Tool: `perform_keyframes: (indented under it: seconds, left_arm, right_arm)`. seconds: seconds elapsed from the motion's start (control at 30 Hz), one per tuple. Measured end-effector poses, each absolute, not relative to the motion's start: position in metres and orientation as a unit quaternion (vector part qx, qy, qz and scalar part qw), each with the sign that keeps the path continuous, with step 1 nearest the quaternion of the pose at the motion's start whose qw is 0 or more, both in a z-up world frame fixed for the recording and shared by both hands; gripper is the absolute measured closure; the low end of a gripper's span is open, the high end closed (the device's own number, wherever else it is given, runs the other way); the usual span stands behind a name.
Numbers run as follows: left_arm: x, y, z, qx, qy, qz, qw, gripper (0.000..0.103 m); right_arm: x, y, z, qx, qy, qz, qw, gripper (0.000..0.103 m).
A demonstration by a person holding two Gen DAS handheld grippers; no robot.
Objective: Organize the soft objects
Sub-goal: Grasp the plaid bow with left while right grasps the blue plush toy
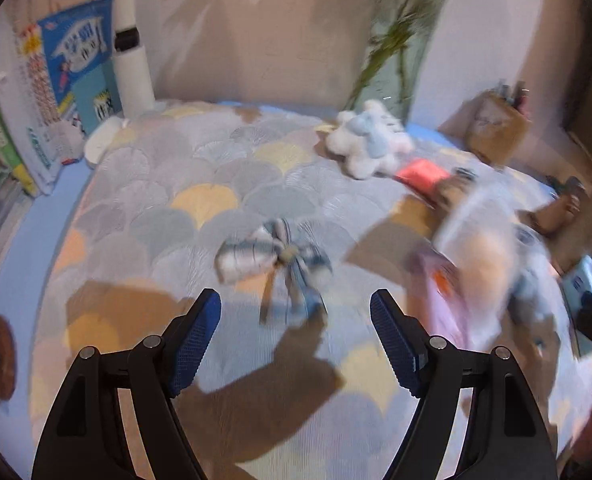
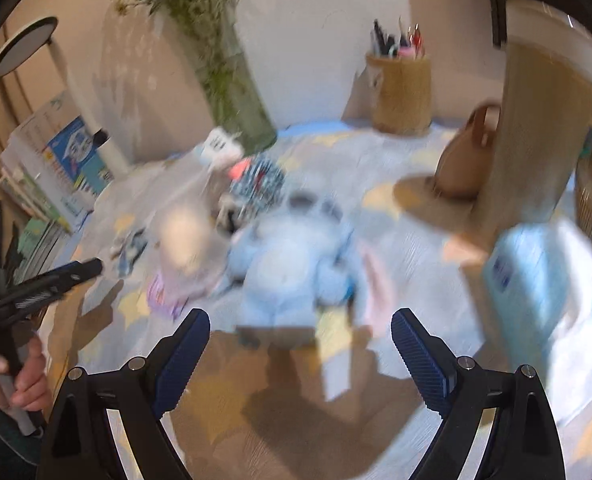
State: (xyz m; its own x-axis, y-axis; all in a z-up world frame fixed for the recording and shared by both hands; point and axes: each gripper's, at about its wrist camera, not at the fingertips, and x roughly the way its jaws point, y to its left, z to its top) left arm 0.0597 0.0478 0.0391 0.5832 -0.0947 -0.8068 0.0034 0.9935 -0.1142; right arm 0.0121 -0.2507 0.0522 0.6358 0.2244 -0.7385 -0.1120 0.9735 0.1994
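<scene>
A blue-and-white plaid bow (image 1: pixel 276 258) lies on the scallop-patterned cloth (image 1: pixel 200 168), just beyond the tips of my left gripper (image 1: pixel 296 304). That gripper is open and nothing is between its pads. A white and pale-blue plush (image 1: pixel 370 140) sits farther back. My right gripper (image 2: pixel 301 316) is wide open and holds nothing. It hangs above and just short of a blurred light-blue plush (image 2: pixel 296 264). A peach-and-pink soft toy (image 2: pixel 184 248) lies to the left of that plush. A hand (image 2: pixel 16 376) holds the left gripper (image 2: pixel 84 270) at the left edge.
Books (image 1: pixel 68 80) lean at the back left. A glass vase with green stems (image 2: pixel 236 92), a woven pen holder (image 2: pixel 400 92), a brown bag (image 2: pixel 468 152) and a tall beige object (image 2: pixel 544 100) stand at the back. A blue tissue pack (image 2: pixel 536 280) lies right. Both views are motion-blurred.
</scene>
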Motion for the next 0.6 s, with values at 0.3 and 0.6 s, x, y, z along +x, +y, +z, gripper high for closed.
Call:
perform_keyframes:
  seconds: [0.3,0.6]
  left_arm:
    - [0.081,0.034,0.012,-0.018,0.446,-0.001,0.895,0.040]
    - [0.064,0.025,0.026,-0.003,0.402,-0.027,0.915,0.079]
  right_arm:
    - [0.062,-0.226,0.018,0.046,0.443,0.066,0.893,0.013]
    - [0.039,-0.230,0.019,0.036,0.392,0.064,0.917,0.051]
